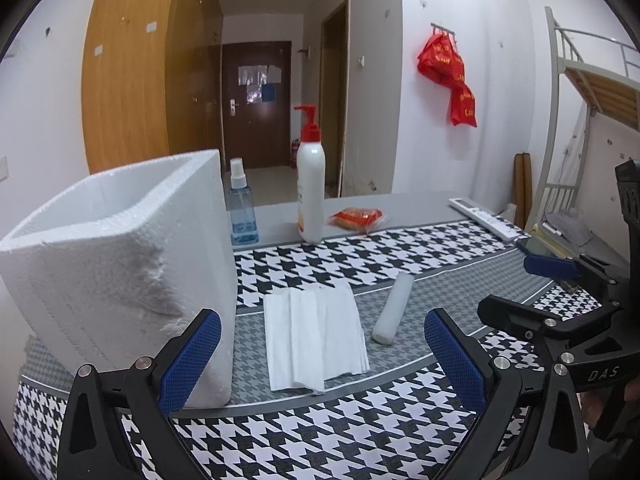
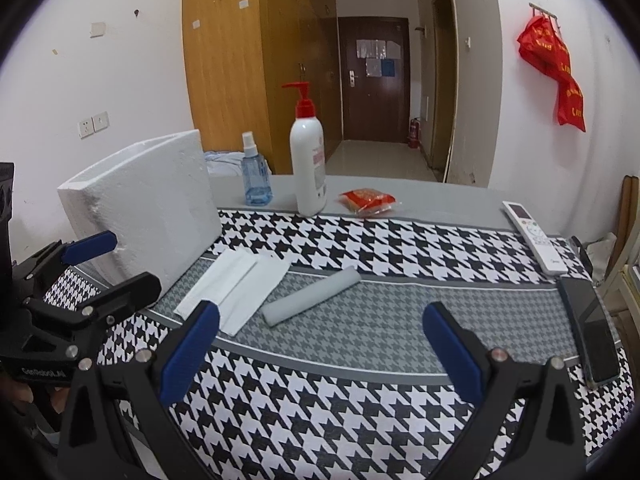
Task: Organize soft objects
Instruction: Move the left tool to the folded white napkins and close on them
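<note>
A white foam box [image 1: 116,276] stands open-topped at the left of the table; it also shows in the right wrist view [image 2: 148,204]. A folded white tissue [image 1: 316,336] lies flat beside it, also in the right wrist view [image 2: 236,288]. A white foam roll [image 1: 392,308] lies just right of the tissue, also in the right wrist view [image 2: 312,296]. My left gripper [image 1: 324,360] is open and empty, hovering in front of the tissue. My right gripper [image 2: 320,352] is open and empty, in front of the roll.
A houndstooth cloth [image 2: 360,408] covers the table. At the back stand a blue spray bottle [image 2: 256,172], a white pump bottle [image 2: 308,160] and a red snack packet [image 2: 368,200]. A remote [image 2: 534,236] and a phone [image 2: 592,332] lie at the right.
</note>
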`<state>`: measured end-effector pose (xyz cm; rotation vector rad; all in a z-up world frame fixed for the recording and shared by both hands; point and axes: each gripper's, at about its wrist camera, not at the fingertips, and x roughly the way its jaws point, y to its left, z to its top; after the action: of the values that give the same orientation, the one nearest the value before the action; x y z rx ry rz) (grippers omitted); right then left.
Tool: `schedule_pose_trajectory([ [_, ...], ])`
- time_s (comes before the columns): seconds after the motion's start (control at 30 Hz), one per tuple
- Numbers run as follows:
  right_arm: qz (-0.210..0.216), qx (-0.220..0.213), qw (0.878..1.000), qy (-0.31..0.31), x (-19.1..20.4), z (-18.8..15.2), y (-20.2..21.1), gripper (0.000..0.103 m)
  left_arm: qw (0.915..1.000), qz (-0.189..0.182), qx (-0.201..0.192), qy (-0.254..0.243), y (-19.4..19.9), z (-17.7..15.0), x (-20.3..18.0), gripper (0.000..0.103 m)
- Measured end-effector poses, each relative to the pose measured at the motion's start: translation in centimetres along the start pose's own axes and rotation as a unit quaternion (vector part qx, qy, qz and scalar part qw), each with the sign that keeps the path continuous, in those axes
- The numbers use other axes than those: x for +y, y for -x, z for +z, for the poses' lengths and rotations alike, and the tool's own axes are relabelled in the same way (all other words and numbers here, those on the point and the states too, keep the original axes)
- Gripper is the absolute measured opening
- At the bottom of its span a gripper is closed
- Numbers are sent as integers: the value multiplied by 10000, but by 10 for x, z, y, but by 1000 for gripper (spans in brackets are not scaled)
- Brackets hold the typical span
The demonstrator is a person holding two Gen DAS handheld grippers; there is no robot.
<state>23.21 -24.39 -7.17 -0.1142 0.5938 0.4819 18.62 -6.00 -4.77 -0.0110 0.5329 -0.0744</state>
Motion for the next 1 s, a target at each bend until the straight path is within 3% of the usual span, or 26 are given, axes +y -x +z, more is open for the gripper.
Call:
schedule_pose_trajectory([
  [0.67, -59, 340, 9993, -123, -19, -1, -29, 103, 9979, 10, 645, -83, -47, -3, 3, 101],
  [0.87, -67, 454, 9988, -153, -23, -1, -38, 103, 9951, 21, 985, -44, -66, -7, 5, 88],
  [1.0, -32, 547, 9984, -129, -22, 0, -46, 103, 9940, 34, 1093, -58, -72, -10, 4, 87],
])
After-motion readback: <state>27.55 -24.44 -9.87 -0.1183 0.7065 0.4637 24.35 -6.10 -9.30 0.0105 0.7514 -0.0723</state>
